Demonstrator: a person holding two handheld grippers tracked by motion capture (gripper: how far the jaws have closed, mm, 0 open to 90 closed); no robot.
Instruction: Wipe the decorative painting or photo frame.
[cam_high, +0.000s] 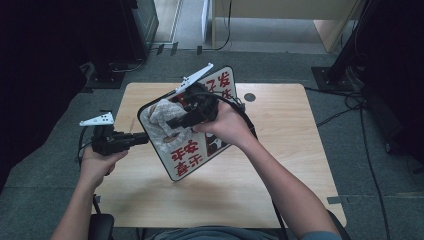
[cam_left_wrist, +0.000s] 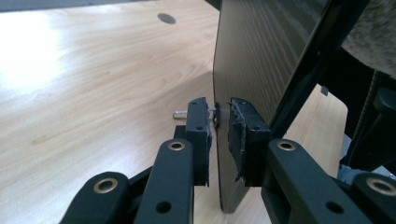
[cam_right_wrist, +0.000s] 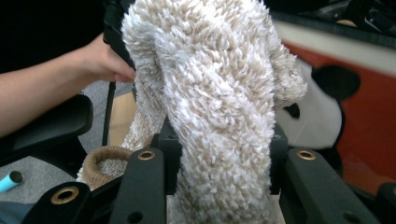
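The left tongs are closed on the edge of a board, at about 9 o'clock of it in the high view. The board is white on its face, with a black rim, red characters and a small panda picture, and it stands tilted above the middle of the worktop. The right tongs are closed on a fluffy cream cloth, which lies against the upper left part of the board's face, at about 11 o'clock.

The left gripper view shows the back of the board, which is dark and plain, and the thin edge pinched between the two black pads. It also shows a small metal pin beside the left pad. The worktop lies below, light wood with a round dark hole at 12 o'clock.

The right gripper view shows the cloth very close: long soft loops, cream and white, folded thick between the jaws. Behind it are the red and white face of the board with the panda, and the person's left hand at 10 o'clock. A small woven basket sits low at 8 o'clock; I cannot tell what is in it.
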